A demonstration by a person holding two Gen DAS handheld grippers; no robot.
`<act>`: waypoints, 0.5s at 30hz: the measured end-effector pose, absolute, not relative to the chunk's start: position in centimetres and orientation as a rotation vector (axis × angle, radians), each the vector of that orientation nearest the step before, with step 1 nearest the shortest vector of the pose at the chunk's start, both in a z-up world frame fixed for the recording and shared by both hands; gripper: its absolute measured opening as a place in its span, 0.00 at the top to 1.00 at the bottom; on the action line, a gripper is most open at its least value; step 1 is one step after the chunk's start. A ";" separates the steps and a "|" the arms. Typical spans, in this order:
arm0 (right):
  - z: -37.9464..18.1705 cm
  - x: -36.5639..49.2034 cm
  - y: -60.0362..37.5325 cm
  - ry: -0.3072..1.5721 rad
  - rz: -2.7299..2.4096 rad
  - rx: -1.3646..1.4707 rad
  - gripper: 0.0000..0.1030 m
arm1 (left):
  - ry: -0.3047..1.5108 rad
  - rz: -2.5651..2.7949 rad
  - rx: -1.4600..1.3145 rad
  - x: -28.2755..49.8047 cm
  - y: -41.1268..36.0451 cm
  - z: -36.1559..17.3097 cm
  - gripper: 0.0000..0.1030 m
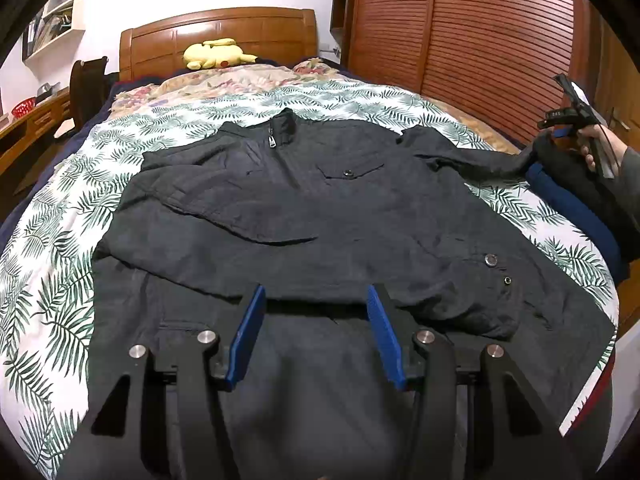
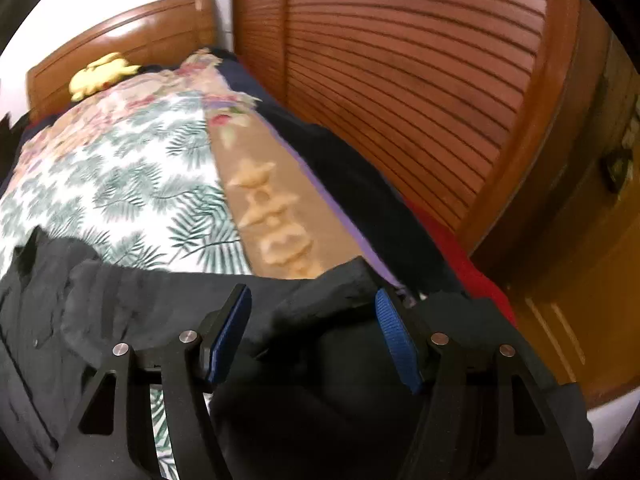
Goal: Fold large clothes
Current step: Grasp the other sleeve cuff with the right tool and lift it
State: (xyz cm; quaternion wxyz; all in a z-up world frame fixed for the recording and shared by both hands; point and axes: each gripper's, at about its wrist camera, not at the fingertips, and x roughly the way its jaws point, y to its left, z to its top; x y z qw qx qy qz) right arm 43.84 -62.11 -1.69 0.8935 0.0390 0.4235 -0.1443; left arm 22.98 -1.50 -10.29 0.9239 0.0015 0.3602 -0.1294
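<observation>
The dark jacket (image 1: 320,216) lies spread front-up on the bed (image 1: 72,184), collar toward the wooden headboard (image 1: 224,36) and hem toward the near edge. As I read it, the folding is only partly under way: one sleeve (image 1: 224,216) is already laid across the chest, while the other sleeve (image 1: 472,160) stretches out sideways toward the wardrobe side. The body is not yet doubled over, so that second sleeve and the lengthwise folds look to be what is left.

The left gripper (image 1: 316,320) hovers over the hem, its blue-padded fingers (image 1: 248,332) spread wide with nothing between them. The right gripper (image 2: 312,332) is over the end of the outstretched sleeve; its fingers also stand wide apart, with dark cloth bunched between and under them but not pinched.

The left wrist view gives the whole layout: the zipper, the buttoned chest pocket (image 1: 350,172), the snaps near the hem, a yellow plush toy (image 1: 216,54) by the headboard, and the person's right hand (image 1: 596,152) holding the tool out at the bed's edge beside another dark bundle with blue trim (image 1: 576,208). The right wrist view, somewhat blurred, misses all that but shows the sleeve end close up against the leafy bedspread, a tan blanket with a pale pattern (image 2: 272,216), red fabric at the bed's side, and the slatted wardrobe door (image 2: 400,80)
</observation>
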 end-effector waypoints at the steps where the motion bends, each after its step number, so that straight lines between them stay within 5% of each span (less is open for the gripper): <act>1: -2.0 44.1 -62.6 0.888 -0.303 0.104 0.36 | 0.741 -0.266 0.004 23.0 -1.5 -10.3 0.50; 5: -3.2 44.9 -63.4 0.913 -0.305 0.148 0.37 | 0.743 -0.268 0.008 22.8 -1.6 -10.5 0.50; 6: -3.4 45.0 -63.4 0.919 -0.305 0.147 0.50 | 0.744 -0.267 0.008 22.9 -1.6 -10.5 0.50; 7: -3.8 45.3 -63.3 0.932 -0.312 0.132 0.74 | 0.746 -0.266 0.008 23.0 -1.5 -10.5 0.50; 8: -4.0 45.5 -63.1 0.940 -0.295 0.132 0.82 | 0.748 -0.265 0.009 23.0 -1.5 -10.5 0.50; 15: -1.4 45.1 -57.3 0.828 -0.172 -0.028 0.90 | 0.731 -0.268 0.006 22.7 -1.4 -9.9 0.50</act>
